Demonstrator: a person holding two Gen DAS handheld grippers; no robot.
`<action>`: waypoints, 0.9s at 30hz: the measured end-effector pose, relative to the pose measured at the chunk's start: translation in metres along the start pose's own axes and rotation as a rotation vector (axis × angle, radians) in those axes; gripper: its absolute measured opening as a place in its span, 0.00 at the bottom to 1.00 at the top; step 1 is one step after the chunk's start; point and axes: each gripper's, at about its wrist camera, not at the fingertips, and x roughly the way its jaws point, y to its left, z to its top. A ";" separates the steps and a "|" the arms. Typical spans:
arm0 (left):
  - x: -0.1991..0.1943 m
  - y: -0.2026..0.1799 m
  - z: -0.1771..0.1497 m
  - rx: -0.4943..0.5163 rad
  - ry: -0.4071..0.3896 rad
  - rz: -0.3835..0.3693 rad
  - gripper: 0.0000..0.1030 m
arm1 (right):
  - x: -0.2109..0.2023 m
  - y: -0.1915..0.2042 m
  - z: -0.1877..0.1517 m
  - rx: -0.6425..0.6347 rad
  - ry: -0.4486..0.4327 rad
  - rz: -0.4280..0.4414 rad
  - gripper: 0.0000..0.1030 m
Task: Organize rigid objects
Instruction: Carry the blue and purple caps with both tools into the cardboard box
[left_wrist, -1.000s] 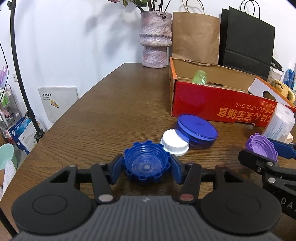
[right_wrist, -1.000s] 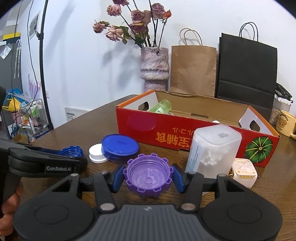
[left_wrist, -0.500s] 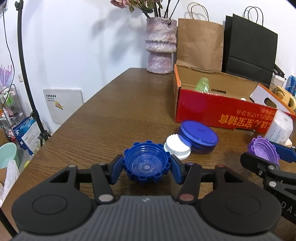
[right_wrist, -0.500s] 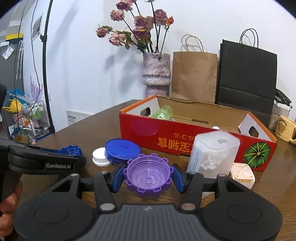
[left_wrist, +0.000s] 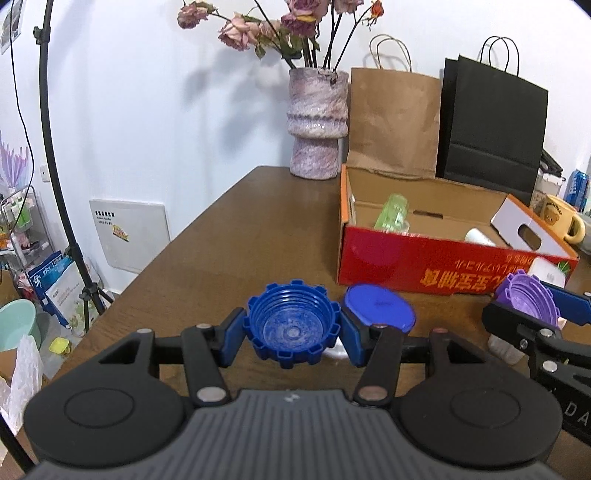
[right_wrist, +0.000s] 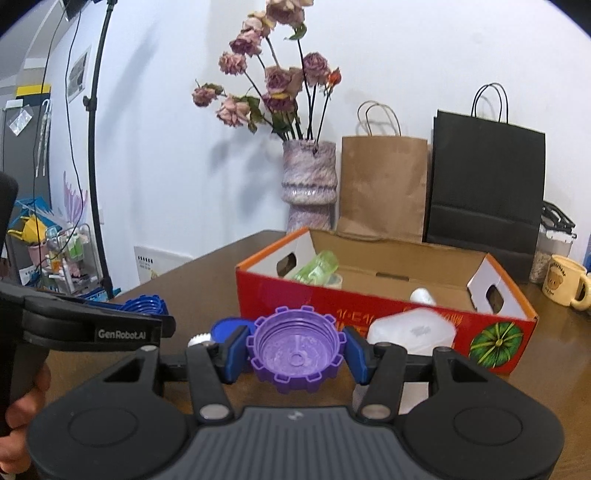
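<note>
Gripping a dark blue, notched plastic screw cap (left_wrist: 293, 324) between the blue pads (left_wrist: 232, 341) of the left gripper (left_wrist: 293, 334), open side facing the camera, held above the dark brown wooden table (left_wrist: 236, 236). Clamping a purple, notched plastic screw cap (right_wrist: 296, 349) in the same way inside the right gripper (right_wrist: 296, 352), hollow side toward the lens. Showing, in the left wrist view, that purple cap at three o'clock, pinched in the other tool's black frame. Lying flat on the table at one o'clock from the blue cap, just behind the left gripper's right pad, a round dark blue plastic lid (left_wrist: 378, 307), with a sliver of a white ribbed round lid (left_wrist: 334, 350) peeking out beneath that pad. Sitting beyond them at two o'clock, a red open-topped cardboard box (left_wrist: 436, 264) with orange print, holding a pale green translucent plastic bottle (left_wrist: 393, 216) tilted at its left end and a small white rounded object (left_wrist: 480, 236) toward its right. Standing between the right gripper and the box front in the right wrist view, at about one o'clock, a frosted white plastic container (right_wrist: 412, 330), partly hidden. Resting at twelve o'clock behind the box, a mottled pink stone vase (left_wrist: 317, 123) of dried roses, a brown paper bag (left_wrist: 393, 122) and a black paper bag (left_wrist: 493, 129). Waiting at the far right, a yellow ceramic mug (right_wrist: 567, 284).
</note>
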 end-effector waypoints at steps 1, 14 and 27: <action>0.000 -0.001 0.002 0.000 -0.004 -0.001 0.54 | -0.001 -0.001 0.002 0.000 -0.006 -0.001 0.52; -0.002 -0.026 0.035 -0.002 -0.053 -0.027 0.54 | -0.004 -0.030 0.030 0.011 -0.076 -0.018 0.52; 0.013 -0.062 0.068 0.000 -0.092 -0.067 0.54 | 0.005 -0.069 0.049 0.035 -0.114 -0.058 0.52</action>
